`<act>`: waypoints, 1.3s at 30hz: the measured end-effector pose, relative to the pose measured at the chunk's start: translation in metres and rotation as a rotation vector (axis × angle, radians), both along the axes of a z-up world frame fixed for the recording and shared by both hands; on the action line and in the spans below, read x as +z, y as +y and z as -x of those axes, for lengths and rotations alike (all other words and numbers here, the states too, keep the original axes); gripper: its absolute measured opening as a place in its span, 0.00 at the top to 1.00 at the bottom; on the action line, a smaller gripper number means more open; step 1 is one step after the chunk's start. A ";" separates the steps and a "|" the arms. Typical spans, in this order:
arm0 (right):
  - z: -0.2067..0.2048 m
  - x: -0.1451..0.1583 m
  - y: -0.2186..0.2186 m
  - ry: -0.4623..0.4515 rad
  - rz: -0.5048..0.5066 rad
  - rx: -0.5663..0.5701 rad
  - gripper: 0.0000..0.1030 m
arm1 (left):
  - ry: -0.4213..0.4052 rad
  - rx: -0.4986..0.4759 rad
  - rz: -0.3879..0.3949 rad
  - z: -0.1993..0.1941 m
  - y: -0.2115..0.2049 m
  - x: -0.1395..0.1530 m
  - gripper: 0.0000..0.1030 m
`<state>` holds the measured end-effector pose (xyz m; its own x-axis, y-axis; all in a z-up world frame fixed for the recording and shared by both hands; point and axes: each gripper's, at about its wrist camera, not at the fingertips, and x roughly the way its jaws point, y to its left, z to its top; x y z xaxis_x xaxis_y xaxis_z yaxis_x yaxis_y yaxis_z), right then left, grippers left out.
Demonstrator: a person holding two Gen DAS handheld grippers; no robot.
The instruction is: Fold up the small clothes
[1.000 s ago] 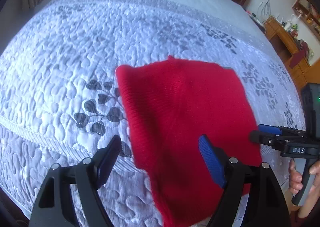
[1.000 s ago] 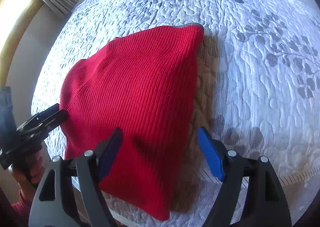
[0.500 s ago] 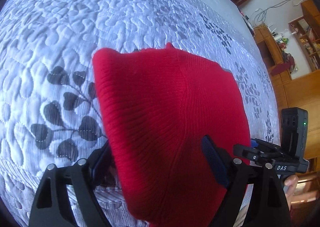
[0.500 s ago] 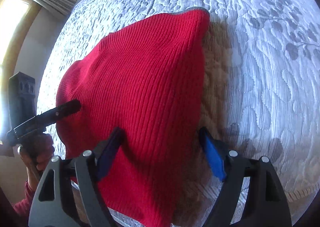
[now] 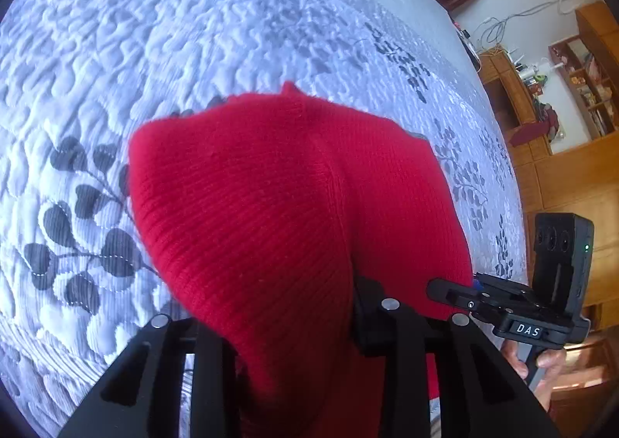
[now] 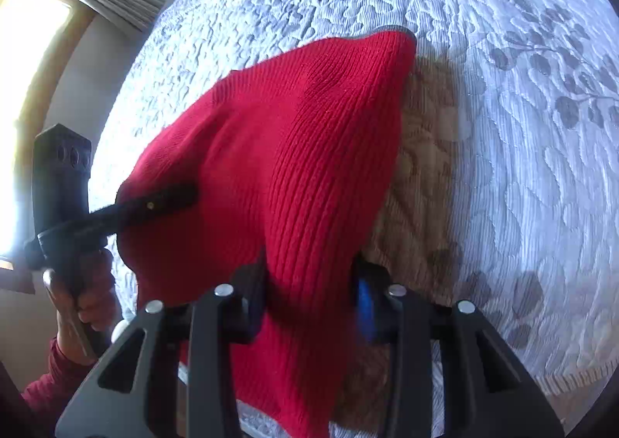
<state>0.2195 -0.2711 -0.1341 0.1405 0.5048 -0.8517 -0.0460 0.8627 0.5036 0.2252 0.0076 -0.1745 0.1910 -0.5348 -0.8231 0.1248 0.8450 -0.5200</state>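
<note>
We are closing both grippers' fingers on the knit's near edge. A shallow bite is risking slippage onto the bed.

Left hand-held gripper: black angular frame with cut-out openings, silver round screws on the finger links.
Right hand-held gripper: same black frame and silver screws, blue pad on one finger.
Marking: white letters "DAS" on a black body.
Camera block: black box, small green light.
Sleeve: red knit.

Red ribbed knit garment (near edge bunched) lies on bedspread.
</note>
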 end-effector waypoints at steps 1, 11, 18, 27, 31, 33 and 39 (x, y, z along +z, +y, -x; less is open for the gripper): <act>0.002 0.004 -0.002 -0.006 -0.003 0.001 0.67 | -0.011 -0.005 0.007 0.002 -0.004 0.005 0.69; 0.022 0.060 -0.096 -0.066 -0.010 -0.054 0.69 | -0.064 -0.111 0.097 0.010 -0.105 0.054 0.70; 0.028 0.072 -0.198 -0.076 0.062 -0.121 0.69 | -0.092 -0.164 0.119 0.005 -0.213 0.056 0.70; 0.017 0.001 -0.267 0.014 0.107 -0.165 0.67 | -0.095 -0.136 0.002 0.014 -0.283 0.005 0.69; 0.024 -0.012 -0.276 -0.002 0.056 -0.195 0.56 | -0.139 -0.149 -0.067 0.020 -0.286 -0.008 0.55; 0.033 -0.010 -0.276 -0.010 0.078 -0.216 0.42 | -0.153 -0.156 -0.091 0.024 -0.283 -0.006 0.52; 0.086 0.001 -0.272 0.010 0.066 -0.213 0.36 | -0.198 -0.186 -0.188 0.058 -0.269 0.008 0.37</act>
